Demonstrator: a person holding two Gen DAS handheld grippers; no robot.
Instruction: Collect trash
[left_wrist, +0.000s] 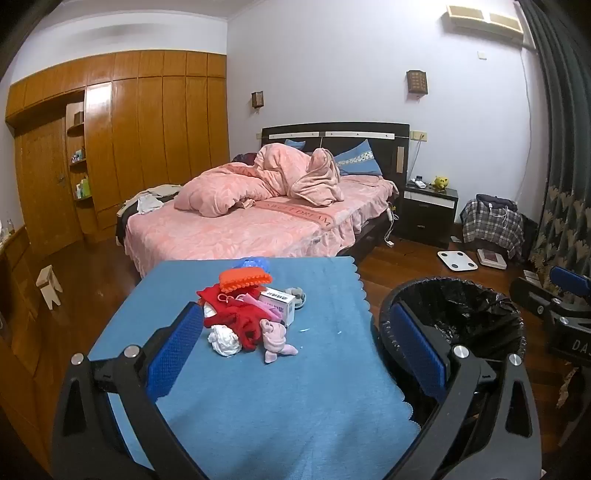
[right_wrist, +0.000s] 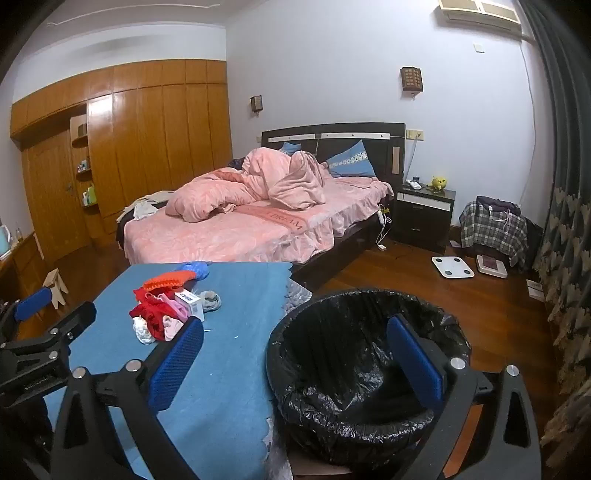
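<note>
Starting the trash collection, by the look of it: nothing is picked up yet and the bin appears empty. On the left, the left gripper (left_wrist: 295, 339) hovers above a table covered in a soft blue cloth (left_wrist: 258, 387) with a scalloped edge; its blue ribbed pads are spread wide and pinch nothing. Ahead of it, on the cloth, sits a small pile (left_wrist: 245, 314) of mixed things: a crumpled white wad, limp red fabric, a pink sock-like piece, a small white cardboard box, and an orange knitted item behind. Which of these count as trash is a judgement; the wad and box seem likeliest. To the right, just beside the table, stands a round bin (right_wrist: 354, 417) lined with a shiny, wrinkled black plastic bag. The right gripper (right_wrist: 295, 354) hangs above its rim, likewise spread wide and empty. Everything remains to be moved.
</note>
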